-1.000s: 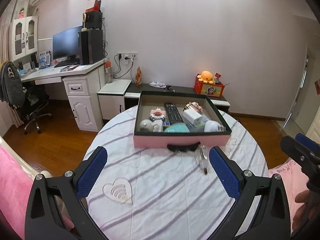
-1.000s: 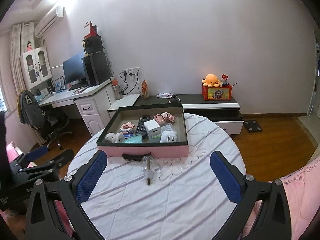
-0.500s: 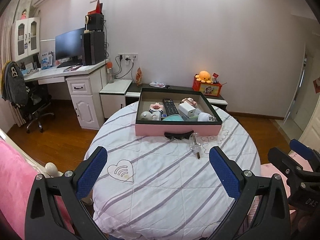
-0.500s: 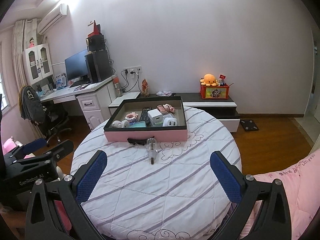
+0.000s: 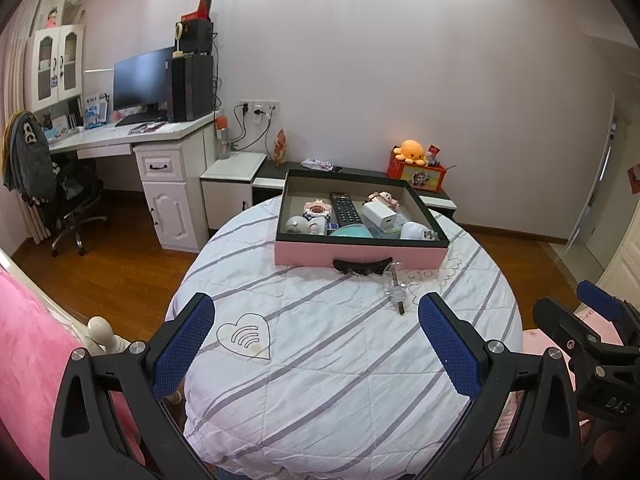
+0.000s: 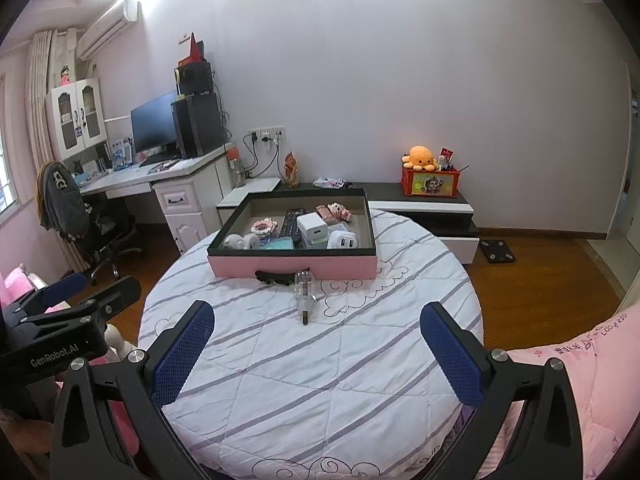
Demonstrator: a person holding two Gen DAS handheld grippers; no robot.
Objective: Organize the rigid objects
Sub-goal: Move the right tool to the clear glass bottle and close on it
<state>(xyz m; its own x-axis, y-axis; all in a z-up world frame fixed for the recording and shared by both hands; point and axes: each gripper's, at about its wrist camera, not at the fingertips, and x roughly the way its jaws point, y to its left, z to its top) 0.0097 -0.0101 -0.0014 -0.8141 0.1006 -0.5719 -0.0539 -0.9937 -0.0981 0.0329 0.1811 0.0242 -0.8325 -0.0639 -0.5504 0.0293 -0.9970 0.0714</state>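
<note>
A pink tray with a black rim (image 5: 360, 251) (image 6: 292, 265) stands at the far side of the round table. It holds a black remote (image 5: 344, 208) (image 6: 291, 224), a white charger (image 5: 379, 216) (image 6: 313, 229), a white plug (image 6: 342, 240) and several small toys. A black hair claw (image 5: 362, 265) (image 6: 282, 276) lies against the tray's front wall. Beside it lies a clear stopper with a dark tip (image 5: 394, 286) (image 6: 304, 294). My left gripper (image 5: 316, 344) and my right gripper (image 6: 318, 354) both hover open and empty over the near table edge, well short of these things.
The table wears a white quilt with grey stripes (image 5: 340, 360) (image 6: 320, 360). Pink bedding (image 5: 28, 344) (image 6: 592, 380) lies close on both sides. A white desk with a monitor (image 5: 140, 84) and an office chair (image 5: 68, 200) stand at the left, a low cabinet (image 6: 424, 208) behind the table.
Both grippers have pulled back from the table and risen, so the tray and stopper look farther away. Both stayed open and empty.
</note>
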